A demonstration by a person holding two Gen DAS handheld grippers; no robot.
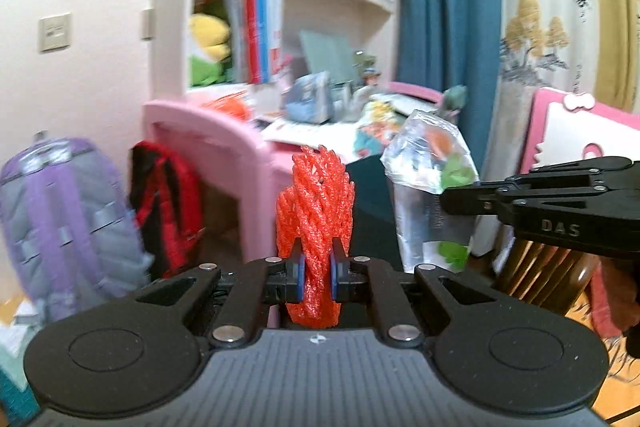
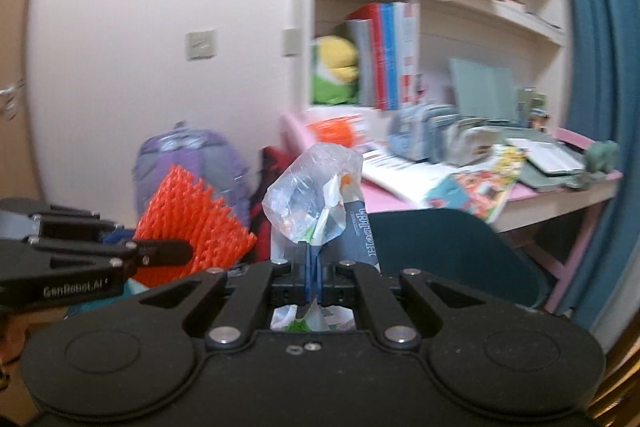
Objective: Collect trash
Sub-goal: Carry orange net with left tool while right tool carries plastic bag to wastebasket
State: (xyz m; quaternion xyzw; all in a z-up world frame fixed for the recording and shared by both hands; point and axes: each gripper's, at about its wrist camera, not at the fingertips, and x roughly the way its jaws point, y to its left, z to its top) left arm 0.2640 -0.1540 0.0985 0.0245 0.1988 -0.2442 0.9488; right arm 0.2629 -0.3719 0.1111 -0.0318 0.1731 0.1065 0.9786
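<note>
Two grippers up in the air, one piece of trash each. The left gripper (image 1: 318, 273) has its jaws pinched tight on one red foam net sleeve (image 1: 316, 211), standing upright between the pads. The right gripper (image 2: 312, 277) is clamped narrow on one clear plastic bag (image 2: 316, 191). Behind: one pink desk (image 2: 560, 187), two backpacks, purple backpack (image 1: 60, 219) beside red backpack (image 1: 168, 211).
</note>
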